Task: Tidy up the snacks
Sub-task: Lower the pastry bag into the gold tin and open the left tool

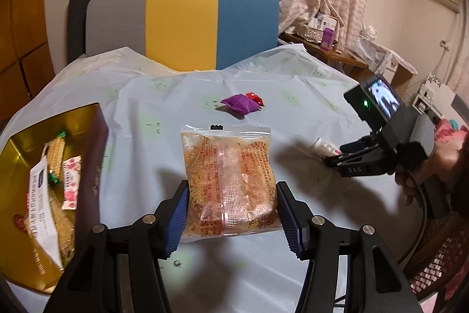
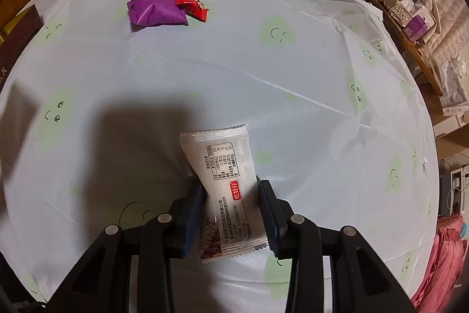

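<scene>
My left gripper (image 1: 231, 213) pinches one clear packet (image 1: 230, 181) of orange-brown crumbly snack between its blue ribbed pads, the packet's lower half squeezed at both sides, its printed red characters too small for me to read, its top seam carrying a small black tear mark; my right gripper (image 2: 231, 213) pinches one white wrapper (image 2: 225, 189) across its width, and on it I read a red label with the characters 吃娃仔, a nutrition table in fine print, and lines of black text I cannot make out; the wrapper lies on the pale tablecloth (image 2: 293, 78) printed with green smiling faces; in the left view the right gripper's body shows the letters DAS and a small lit screen above a green light; to my left sits one gold-lined box (image 1: 17, 154) with a dark maroon wall, holding several wrapped snacks, among them a white-and-blue packet and a pink flowered one, their writing illegible; farther across the cloth lie two more snacks touching each other, one purple packet (image 2: 156, 9) and one red candy (image 2: 192, 3) with white script I cannot read; beyond the table stands one chair back (image 1: 181, 25) in grey, yellow and blue panels.
</scene>
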Tool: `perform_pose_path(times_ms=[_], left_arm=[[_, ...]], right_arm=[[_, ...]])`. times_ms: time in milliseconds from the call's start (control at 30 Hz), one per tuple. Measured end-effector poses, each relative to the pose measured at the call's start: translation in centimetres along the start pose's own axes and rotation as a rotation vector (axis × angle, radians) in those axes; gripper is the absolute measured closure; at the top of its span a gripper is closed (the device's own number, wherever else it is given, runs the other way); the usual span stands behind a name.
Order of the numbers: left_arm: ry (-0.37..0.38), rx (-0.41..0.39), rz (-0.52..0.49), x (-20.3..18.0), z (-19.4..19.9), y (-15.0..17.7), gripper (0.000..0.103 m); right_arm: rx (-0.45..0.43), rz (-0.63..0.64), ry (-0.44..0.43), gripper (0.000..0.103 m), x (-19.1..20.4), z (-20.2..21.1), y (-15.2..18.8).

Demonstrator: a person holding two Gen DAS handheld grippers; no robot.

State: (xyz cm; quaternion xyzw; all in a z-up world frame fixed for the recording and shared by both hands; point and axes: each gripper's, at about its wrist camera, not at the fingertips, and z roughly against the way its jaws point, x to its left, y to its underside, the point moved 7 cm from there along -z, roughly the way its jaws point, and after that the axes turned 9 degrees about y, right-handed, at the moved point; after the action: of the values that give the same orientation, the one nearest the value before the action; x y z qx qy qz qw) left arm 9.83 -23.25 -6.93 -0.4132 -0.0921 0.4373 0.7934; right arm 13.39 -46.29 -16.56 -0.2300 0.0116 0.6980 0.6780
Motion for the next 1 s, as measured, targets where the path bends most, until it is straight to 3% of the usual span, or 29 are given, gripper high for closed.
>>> perform_pose_path(times_ms=[600,1000], left_arm=[[-0.059,-0.063,0.163,6.9,4.8,0.0,0.045],[-0.133,-0.138,0.51,18.8,9.9,0.7,0.045]], right_arm=[[-0.015,0.028,0.046,0.065,1.3,1.6,0.9],[-0.027,0.056,0.069,0.065,1.8,2.1,1.1]])
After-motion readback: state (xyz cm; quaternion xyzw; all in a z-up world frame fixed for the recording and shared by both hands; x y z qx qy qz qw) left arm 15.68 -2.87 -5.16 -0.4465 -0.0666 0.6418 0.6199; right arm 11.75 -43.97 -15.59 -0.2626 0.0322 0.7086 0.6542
